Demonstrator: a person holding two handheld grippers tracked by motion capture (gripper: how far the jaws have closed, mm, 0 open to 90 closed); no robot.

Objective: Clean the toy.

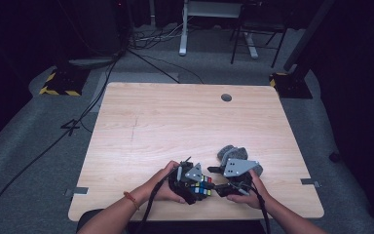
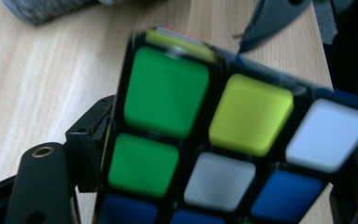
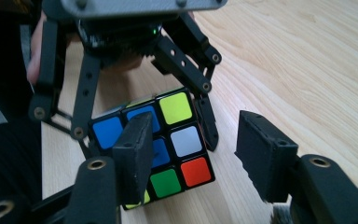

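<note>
Cube: a multicoloured plastic puzzle cube (image 1: 202, 185) with black edges, at about six o'clock on the pale wooden table (image 1: 175, 122), just inside the near edge.
Left gripper: the left gripper (image 1: 193, 181) is clenched on the cube; in its own view the green, yellow, white and blue tiles (image 2: 223, 140) sit pressed between the black jaws.
Right gripper: the right gripper (image 3: 191, 154) stands released, jaws apart at the cube's three o'clock side, one pad in front of a blue tile, neither squeezing.
Grey object: a lumpy grey felt-like thing (image 1: 233, 155) lies at one o'clock from the cube, just beyond the right hand (image 1: 246, 192).
Progress: by my reading the cube is secured in one hand and lifted or tilted off the wood; a turn of a layer looks not yet made.
Left to do: probably closing the right jaws on a face and twisting.
</note>
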